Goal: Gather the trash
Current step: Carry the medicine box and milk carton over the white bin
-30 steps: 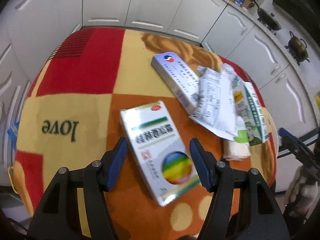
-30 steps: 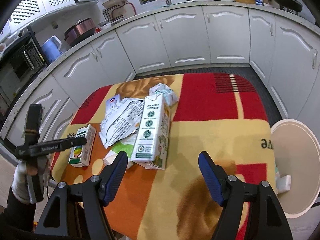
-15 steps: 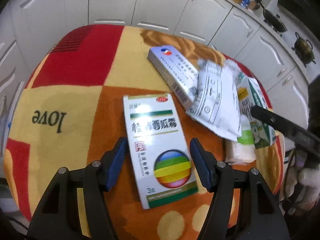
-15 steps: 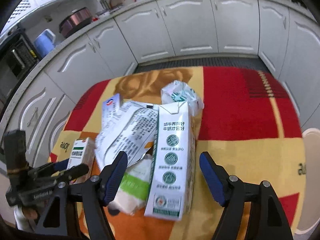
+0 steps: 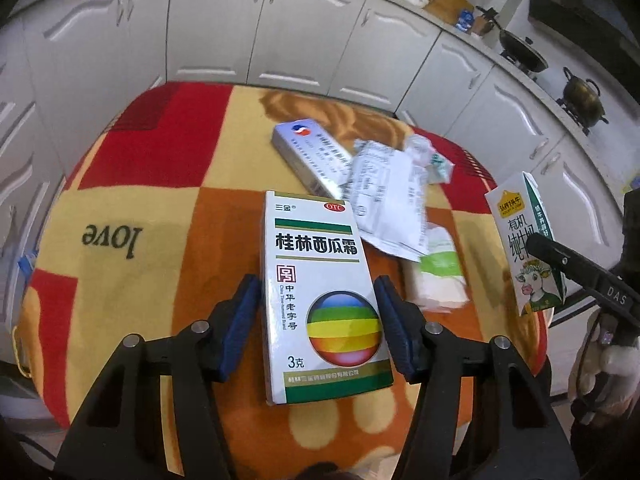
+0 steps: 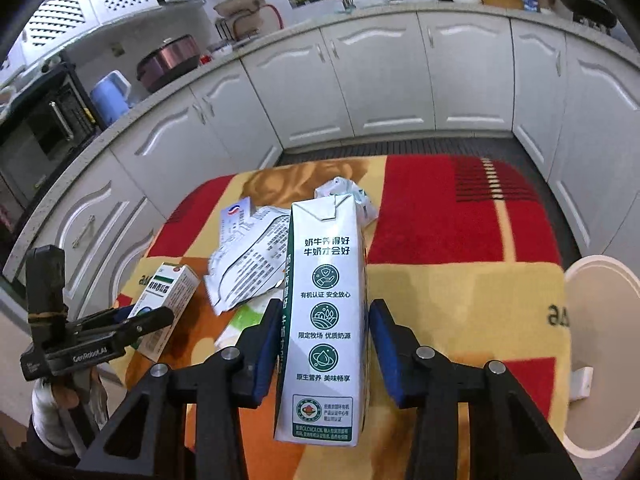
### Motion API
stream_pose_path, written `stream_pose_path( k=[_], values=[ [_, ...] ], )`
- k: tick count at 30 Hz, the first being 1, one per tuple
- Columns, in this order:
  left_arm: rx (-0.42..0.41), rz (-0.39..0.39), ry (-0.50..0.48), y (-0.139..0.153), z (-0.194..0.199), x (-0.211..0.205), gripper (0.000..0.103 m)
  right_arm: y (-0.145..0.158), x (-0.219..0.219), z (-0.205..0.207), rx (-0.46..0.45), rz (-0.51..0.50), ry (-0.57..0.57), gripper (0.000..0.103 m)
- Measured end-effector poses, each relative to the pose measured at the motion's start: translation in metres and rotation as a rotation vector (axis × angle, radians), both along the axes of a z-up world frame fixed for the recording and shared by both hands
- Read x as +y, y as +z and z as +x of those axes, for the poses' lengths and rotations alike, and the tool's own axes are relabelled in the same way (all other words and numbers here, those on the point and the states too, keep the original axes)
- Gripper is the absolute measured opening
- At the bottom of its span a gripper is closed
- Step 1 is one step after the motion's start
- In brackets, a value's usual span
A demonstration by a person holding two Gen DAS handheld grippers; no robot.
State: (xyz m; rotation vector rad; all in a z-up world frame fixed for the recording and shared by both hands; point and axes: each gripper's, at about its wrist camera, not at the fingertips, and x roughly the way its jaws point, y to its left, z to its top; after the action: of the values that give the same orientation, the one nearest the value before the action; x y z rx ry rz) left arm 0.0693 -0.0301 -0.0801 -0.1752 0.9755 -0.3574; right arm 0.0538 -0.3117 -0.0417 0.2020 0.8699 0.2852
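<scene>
Left gripper (image 5: 316,320) just closed, pinching white medicine box with rainbow ball (image 5: 320,292) off the blanket | right gripper (image 6: 322,356) just closed on tall white-green milk carton (image 6: 326,312), raised | both lifted, likely bound for white round bin (image 6: 600,360) at table's right.

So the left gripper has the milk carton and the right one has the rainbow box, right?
Swapped. The left wrist view shows the left gripper around the rainbow box; the right wrist view shows the right gripper clamped on the milk carton.
</scene>
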Motion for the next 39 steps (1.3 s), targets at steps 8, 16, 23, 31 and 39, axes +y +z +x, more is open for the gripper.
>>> stream_pose_path(
  k=[8, 16, 23, 31, 39],
  values=[
    [-0.065, -0.002, -0.040, 0.029, -0.024, -0.018, 0.056, 0.012, -0.013, -0.024, -0.030, 0.028, -0.013, 0.042],
    [-0.110, -0.003, -0.088, 0.051, -0.035, -0.043, 0.056, 0.021, -0.030, -0.039, -0.057, 0.045, -0.031, 0.042],
    [-0.133, 0.004, -0.140, 0.061, -0.040, -0.075, 0.055, 0.027, -0.054, -0.054, -0.079, 0.058, -0.068, 0.042],
    [-0.145, -0.003, -0.206, 0.068, -0.041, -0.117, 0.055, 0.028, -0.085, -0.068, -0.093, 0.068, -0.128, 0.042],
    [-0.140, -0.025, -0.279, 0.072, -0.040, -0.160, 0.055, 0.027, -0.120, -0.081, -0.099, 0.079, -0.204, 0.042]
  ],
)
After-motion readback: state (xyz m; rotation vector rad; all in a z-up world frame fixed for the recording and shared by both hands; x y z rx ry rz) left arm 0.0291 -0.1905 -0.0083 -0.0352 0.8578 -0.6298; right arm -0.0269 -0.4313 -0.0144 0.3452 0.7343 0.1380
